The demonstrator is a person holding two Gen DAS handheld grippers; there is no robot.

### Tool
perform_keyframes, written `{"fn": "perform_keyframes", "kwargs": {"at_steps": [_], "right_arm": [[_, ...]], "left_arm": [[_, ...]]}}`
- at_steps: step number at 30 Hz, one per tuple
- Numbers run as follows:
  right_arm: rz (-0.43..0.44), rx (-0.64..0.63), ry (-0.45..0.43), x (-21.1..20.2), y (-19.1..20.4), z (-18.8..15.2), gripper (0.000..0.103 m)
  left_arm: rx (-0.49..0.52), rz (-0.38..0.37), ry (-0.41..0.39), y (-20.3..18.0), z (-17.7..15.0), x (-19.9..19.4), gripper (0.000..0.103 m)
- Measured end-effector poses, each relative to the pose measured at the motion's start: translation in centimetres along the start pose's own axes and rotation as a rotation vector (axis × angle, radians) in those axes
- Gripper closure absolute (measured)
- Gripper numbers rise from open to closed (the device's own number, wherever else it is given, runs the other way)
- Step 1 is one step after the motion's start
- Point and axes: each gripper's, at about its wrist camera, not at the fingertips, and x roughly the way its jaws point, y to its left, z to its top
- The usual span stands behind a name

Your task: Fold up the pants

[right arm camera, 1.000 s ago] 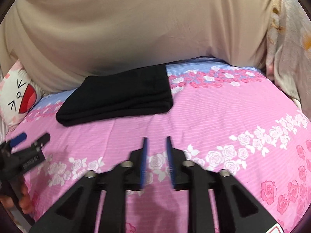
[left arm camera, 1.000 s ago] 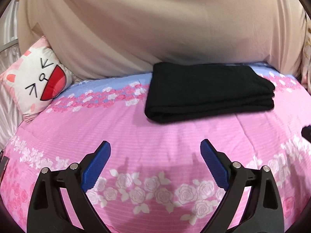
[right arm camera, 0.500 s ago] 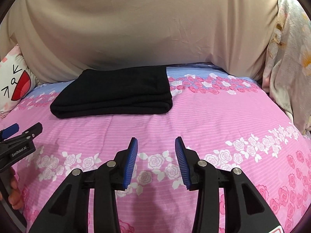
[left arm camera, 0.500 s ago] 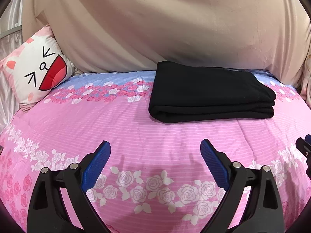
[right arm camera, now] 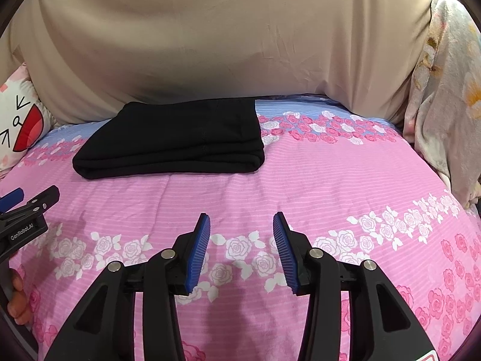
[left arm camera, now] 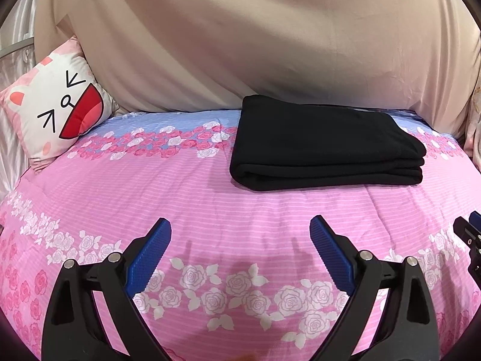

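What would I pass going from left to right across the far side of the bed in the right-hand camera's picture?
Cartoon-face pillow → folded black pants → band of pink and white roses on the bedspread → pale floral cloth hanging at the right edge.

Left gripper (left arm camera: 240, 237): matte black plastic frame w/ triangular cut-outs, two silver round-head screws per side, blue fingers (left arm camera: 148, 258) w/ fine cross-hatched grip texture. Right gripper (right arm camera: 241, 234): same build, black arms, silver screws, blue ribbed pads (right arm camera: 198, 252); bit of red-edged white label at lower right corner. Seen from right wrist cam, left unit's side carries white "GenRobot.AI" lettering. Bare skin of left hand (right arm camera: 16, 300) shows at frame edge.
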Motion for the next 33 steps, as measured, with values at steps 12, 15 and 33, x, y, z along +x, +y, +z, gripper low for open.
{"fn": "perform_keyframes", "kwargs": {"at_steps": [12,15,33], "right_arm": [[-0.001,-0.002,-0.001,-0.03,-0.01,0.01,0.060],[-0.001,-0.004,-0.002,-0.06,0.05,0.00,0.060],[-0.005,-0.024,-0.008,-0.02,0.17,0.07,0.060]], "left_arm": [[0.013,-0.002,-0.002,-0.18,0.06,0.08,0.012],[0.013,-0.002,-0.004,-0.22,0.05,0.07,0.012],[0.026,0.004,-0.011,-0.27,0.02,-0.09,0.012]]}}
